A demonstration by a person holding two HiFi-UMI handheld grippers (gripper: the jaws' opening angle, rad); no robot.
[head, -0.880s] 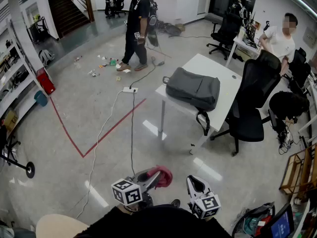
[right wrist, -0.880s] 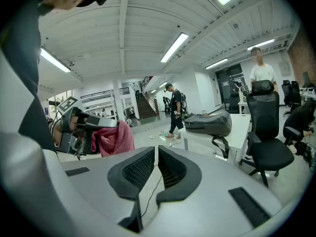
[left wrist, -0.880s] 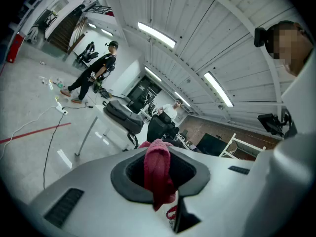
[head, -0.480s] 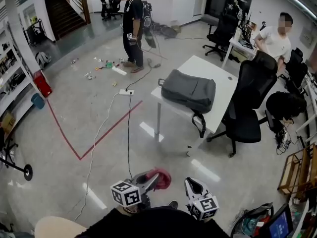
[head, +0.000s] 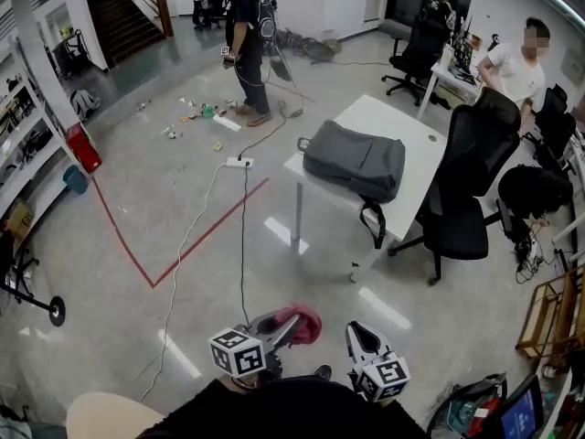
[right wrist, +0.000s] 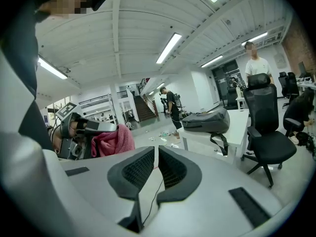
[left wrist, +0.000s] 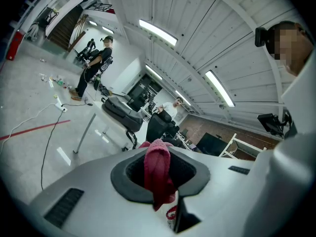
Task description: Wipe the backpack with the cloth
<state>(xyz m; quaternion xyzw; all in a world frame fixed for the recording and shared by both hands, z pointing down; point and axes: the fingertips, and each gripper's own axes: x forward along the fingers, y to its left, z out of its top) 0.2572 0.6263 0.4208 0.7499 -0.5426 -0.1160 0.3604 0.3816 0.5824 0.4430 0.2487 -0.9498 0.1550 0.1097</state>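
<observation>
Office floor, grey backpack on the far white table.
Our left gripper clamps the red cloth; our right gripper is closed, empty.

Open floor lies between me and the bench; its near-left corner is free to approach. Two cables trail from a power strip toward my feet. A black office chair stands tight against the bench's right side and blocks it. The backpack fills the near-left part, its strap hanging over the edge. The far part of the top is bare. A standing person is well beyond, among litter.
</observation>
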